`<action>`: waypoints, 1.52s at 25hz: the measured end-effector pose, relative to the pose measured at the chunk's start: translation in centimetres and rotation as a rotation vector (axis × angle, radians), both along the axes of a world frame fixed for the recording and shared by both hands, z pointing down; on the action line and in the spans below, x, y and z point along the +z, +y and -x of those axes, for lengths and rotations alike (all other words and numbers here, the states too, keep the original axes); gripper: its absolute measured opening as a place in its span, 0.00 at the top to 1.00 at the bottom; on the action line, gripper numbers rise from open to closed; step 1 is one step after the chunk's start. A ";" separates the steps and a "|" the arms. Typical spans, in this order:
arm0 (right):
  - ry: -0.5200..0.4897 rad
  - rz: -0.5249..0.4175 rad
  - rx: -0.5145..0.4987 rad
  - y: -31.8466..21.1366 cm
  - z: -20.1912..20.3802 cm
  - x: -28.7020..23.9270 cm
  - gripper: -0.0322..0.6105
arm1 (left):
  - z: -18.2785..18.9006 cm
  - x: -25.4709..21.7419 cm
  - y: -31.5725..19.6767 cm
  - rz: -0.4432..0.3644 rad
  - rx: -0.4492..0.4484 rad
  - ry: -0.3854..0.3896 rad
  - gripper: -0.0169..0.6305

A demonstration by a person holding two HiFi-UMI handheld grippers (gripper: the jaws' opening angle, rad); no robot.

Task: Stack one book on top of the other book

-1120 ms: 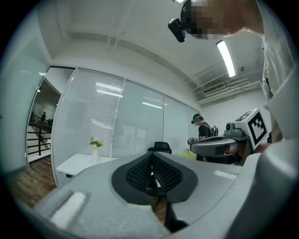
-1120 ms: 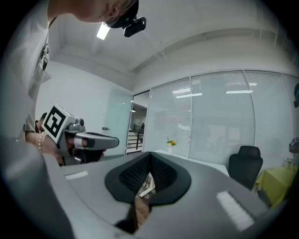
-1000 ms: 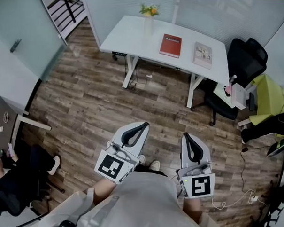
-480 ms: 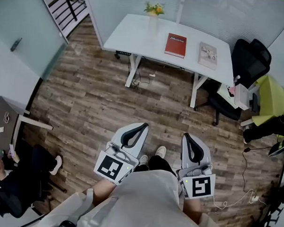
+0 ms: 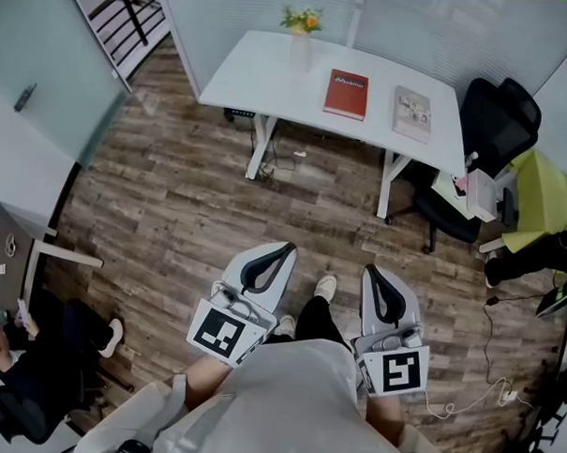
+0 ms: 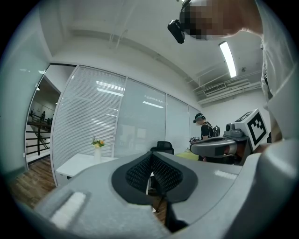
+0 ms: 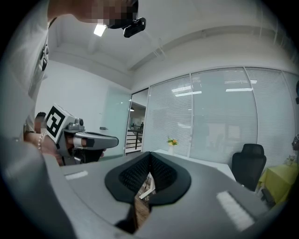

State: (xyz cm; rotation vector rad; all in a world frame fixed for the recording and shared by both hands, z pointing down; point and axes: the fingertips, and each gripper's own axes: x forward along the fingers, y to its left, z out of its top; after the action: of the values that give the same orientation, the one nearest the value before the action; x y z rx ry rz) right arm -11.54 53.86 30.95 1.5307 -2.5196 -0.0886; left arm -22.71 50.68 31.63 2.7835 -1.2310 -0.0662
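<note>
1. Both tongs are clenched on nothing. The left gripper (image 5: 284,253) and the right gripper (image 5: 370,273) ride low in front of the person, side by side, aimed out over the wood floor (image 5: 163,197).
2. The gripper views agree. On the left, the ribbed pads (image 6: 139,172) meet at the tip with nothing between them, and the right gripper's view shows the same.
3. That looks like a carrying posture. There is nothing within reach to grasp, so the jaws have no reason to be apart yet.
4. The task's things are far off, on the white desk (image 5: 262,74). The red book (image 5: 346,93) and the pale book (image 5: 412,114) lie flat, side by side, with bare desktop between them.
5. Each book has its edges clear, so either one could probably be lifted and set on the other.
6. A vase of flowers (image 5: 299,41) stands at the desk's back edge, left of the red book and apart from it, so it should not hinder the stacking.
7. One shoe (image 5: 326,287) is planted between the grippers, toe toward the desk, which reads as an approach.
</note>
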 end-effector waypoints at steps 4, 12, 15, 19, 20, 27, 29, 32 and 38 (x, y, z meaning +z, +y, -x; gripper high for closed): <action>0.000 -0.002 -0.003 -1.8 -0.8 -0.1 0.94 | -0.9 -0.2 -1.8 -0.004 0.003 0.000 0.97; -0.015 -0.002 -0.006 -6.3 -3.1 0.1 0.94 | -3.0 0.0 -6.2 -0.001 -0.004 -0.007 0.97; -0.019 -0.001 -0.006 -8.3 -4.4 0.1 0.94 | -4.4 0.0 -8.3 0.001 -0.005 -0.013 0.97; -0.026 0.000 -0.004 -11.3 -6.7 0.0 0.94 | -6.6 -0.3 -11.4 0.002 -0.004 -0.016 0.97; -0.027 0.002 -0.003 -12.0 -7.4 -0.1 0.94 | -7.3 -0.4 -12.1 0.003 -0.003 -0.018 0.97; -0.037 0.004 0.004 -16.5 -11.7 -0.1 0.94 | -11.4 -0.6 -16.6 0.005 -0.001 -0.025 0.97; -0.041 0.002 0.004 -17.6 -12.9 -0.2 0.94 | -12.7 -0.7 -17.8 0.005 -0.002 -0.027 0.97; -0.042 0.001 0.001 -19.5 -14.8 -0.1 0.94 | -14.6 -0.7 -19.8 0.004 -0.004 -0.026 0.97; -0.040 0.000 -0.018 -22.6 -17.8 0.2 0.94 | -17.9 -0.5 -23.0 0.006 -0.009 -0.025 0.97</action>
State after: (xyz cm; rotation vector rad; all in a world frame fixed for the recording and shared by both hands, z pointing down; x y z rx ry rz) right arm 6.31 31.25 31.12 1.5254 -2.5645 -0.0607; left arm -4.81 27.65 31.12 2.7829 -1.2467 -0.0284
